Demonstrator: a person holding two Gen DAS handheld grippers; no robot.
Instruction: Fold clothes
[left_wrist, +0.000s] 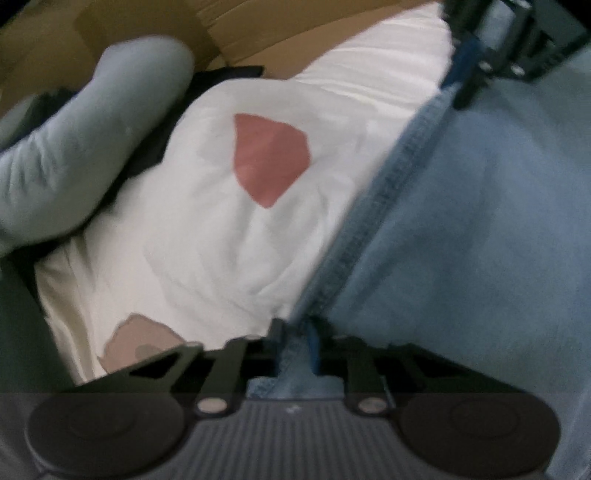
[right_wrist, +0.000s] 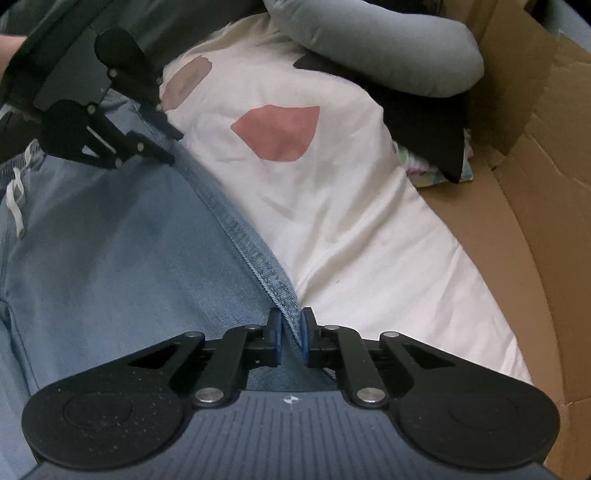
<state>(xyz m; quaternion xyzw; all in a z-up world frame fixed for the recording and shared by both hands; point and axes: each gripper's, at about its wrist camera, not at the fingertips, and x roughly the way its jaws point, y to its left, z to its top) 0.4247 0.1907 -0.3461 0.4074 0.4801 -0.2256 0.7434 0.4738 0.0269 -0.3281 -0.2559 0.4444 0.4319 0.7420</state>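
A light blue denim garment (left_wrist: 461, 221) (right_wrist: 122, 236) with a stitched hem is stretched between both grippers. My left gripper (left_wrist: 293, 332) is shut on the hem's near end; it also shows in the right wrist view (right_wrist: 173, 147) at the upper left. My right gripper (right_wrist: 291, 328) is shut on the hem's other end; it also shows in the left wrist view (left_wrist: 458, 92) at the top right. The denim lies over a white garment (left_wrist: 207, 206) (right_wrist: 325, 192) with a pink patch (left_wrist: 269, 158) (right_wrist: 280, 133).
A grey-green rolled garment (left_wrist: 74, 147) (right_wrist: 388, 51) lies on dark cloth (right_wrist: 424, 129) beside the white one. A brown cardboard box wall (left_wrist: 147, 22) (right_wrist: 524, 192) bounds the pile. A white drawstring (right_wrist: 16, 199) hangs at the denim's waistband.
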